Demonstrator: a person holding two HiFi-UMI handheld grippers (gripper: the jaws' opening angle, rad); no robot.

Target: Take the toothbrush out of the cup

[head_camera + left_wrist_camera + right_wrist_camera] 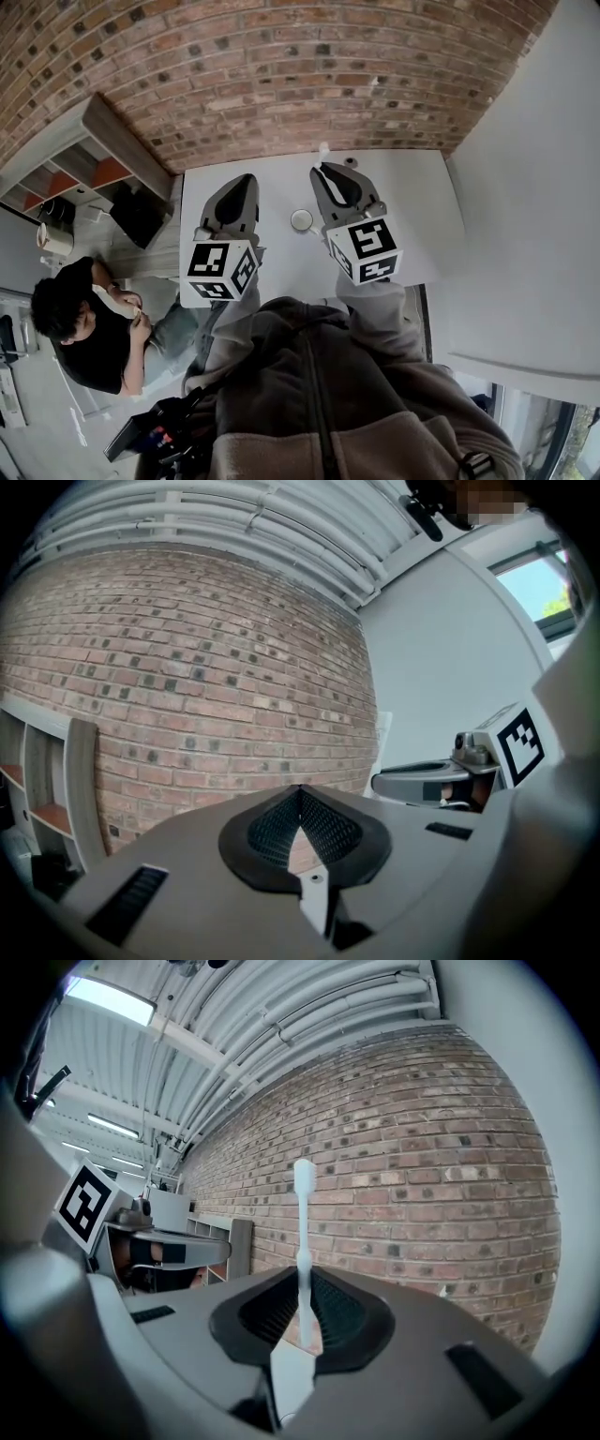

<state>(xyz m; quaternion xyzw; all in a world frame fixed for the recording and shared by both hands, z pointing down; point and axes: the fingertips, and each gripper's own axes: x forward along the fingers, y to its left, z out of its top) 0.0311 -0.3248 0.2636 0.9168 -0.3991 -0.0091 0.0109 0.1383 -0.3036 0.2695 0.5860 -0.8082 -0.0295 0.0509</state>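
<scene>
One toothbrush (302, 1232), seemingly, in right gripper (302, 1290)

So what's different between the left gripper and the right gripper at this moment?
The right gripper is shut on a white toothbrush that sticks out past its jaws; the left gripper is shut on nothing. In the head view, the cup sits left of the right gripper and right of the left gripper. Both are grey and point toward the brick wall.

The counter (412, 197) is seen steeply from overhead, while the cameras carried on the left claw (300, 791) and right claw (305, 1277) are pointed level at the nearby, shared brick wall (187, 686).
</scene>
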